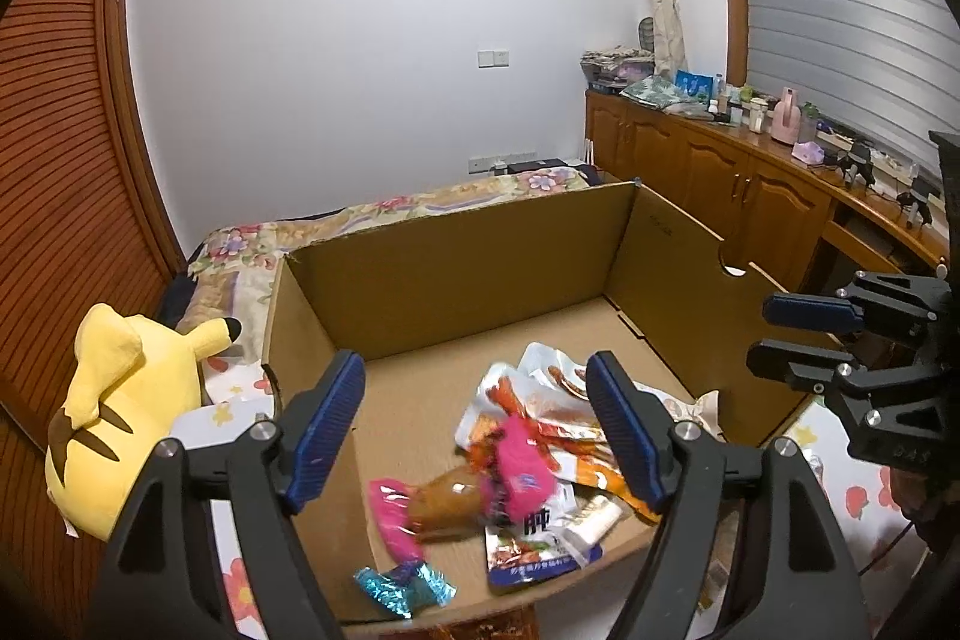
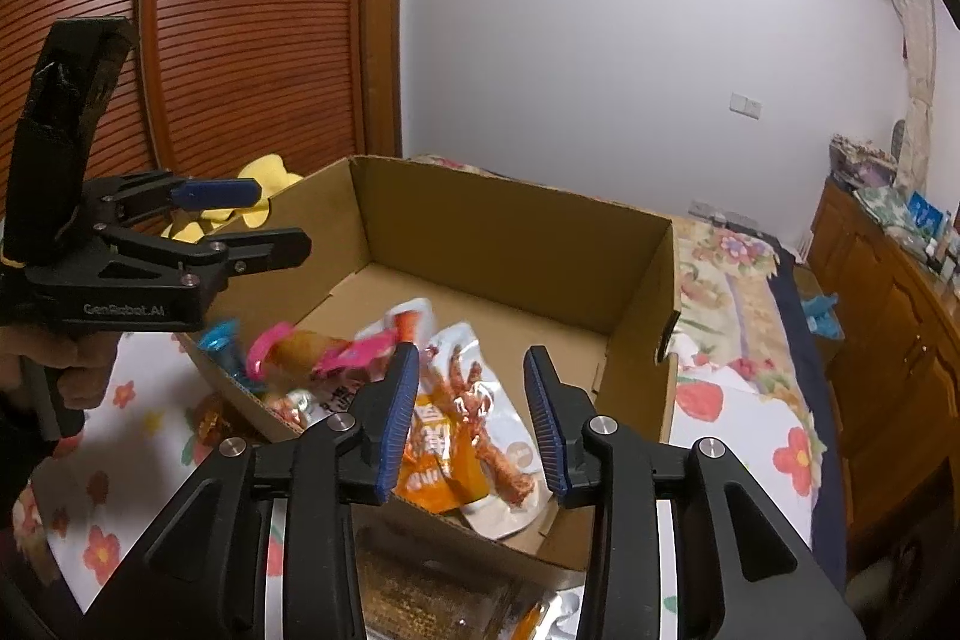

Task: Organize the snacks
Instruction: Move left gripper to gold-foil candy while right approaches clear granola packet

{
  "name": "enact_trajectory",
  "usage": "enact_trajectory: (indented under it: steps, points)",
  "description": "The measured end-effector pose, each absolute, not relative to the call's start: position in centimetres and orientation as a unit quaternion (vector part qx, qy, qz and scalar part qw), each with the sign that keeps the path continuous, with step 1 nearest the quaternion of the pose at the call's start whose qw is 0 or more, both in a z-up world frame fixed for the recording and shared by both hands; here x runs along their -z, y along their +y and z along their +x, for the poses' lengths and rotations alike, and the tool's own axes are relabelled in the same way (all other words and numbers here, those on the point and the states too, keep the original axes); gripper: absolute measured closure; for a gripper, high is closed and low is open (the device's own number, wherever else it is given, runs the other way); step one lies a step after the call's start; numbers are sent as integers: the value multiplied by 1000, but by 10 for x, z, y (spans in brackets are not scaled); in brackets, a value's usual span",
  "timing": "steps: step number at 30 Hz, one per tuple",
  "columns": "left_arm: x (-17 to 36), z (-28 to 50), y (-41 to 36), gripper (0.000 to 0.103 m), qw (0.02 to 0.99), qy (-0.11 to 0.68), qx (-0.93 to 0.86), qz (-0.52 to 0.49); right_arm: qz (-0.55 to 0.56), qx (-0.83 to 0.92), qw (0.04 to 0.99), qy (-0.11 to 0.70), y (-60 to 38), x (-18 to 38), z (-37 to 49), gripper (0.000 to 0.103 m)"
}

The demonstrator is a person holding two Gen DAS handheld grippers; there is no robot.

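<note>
Both empty | left gripper [image 1: 474, 430] wide, right gripper [image 2: 471, 418] narrower | foil snack packets [image 2: 474, 424] heaped in open brown cardboard box [image 2: 510, 226] on bed, directly below right gripper, nearer.

Dim indoor light, fisheye-warped edges, blurred snacks [image 1: 516, 466]

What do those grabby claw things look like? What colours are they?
Each black plastic left gripper and right gripper has two fingers with ridged blue pads, silver round bolts, and triangular cut-outs. The left one's side reads "GenRobot.AI" in pale letters.
</note>
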State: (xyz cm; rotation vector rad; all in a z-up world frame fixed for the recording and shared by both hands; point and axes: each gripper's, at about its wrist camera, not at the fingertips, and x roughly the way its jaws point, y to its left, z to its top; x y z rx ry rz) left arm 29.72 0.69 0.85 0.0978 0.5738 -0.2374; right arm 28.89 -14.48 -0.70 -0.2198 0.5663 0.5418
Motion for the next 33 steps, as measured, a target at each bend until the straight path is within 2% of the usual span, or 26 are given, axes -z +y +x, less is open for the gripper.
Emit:
enact_trajectory:
  steps: [7, 13, 15, 27, 33]
  points:
    - [-16, 268, 9, 26, 953, 275, 119, 49, -91, -252, 924, 274, -159, 2, 269, 63]
    - [-12, 230, 21, 25, 954, 270, 122, 43, -69, -242, 926, 282, -174, 3, 243, 50]
    - [-6, 219, 25, 24, 954, 272, 119, 44, -64, -238, 924, 292, -177, 9, 235, 43]
    - [48, 195, 42, 25, 941, 320, 100, 38, -68, -216, 916, 332, -163, 49, 205, 21]
    - [79, 205, 38, 25, 929, 356, 98, 34, -66, -200, 915, 346, -155, 66, 210, 19]
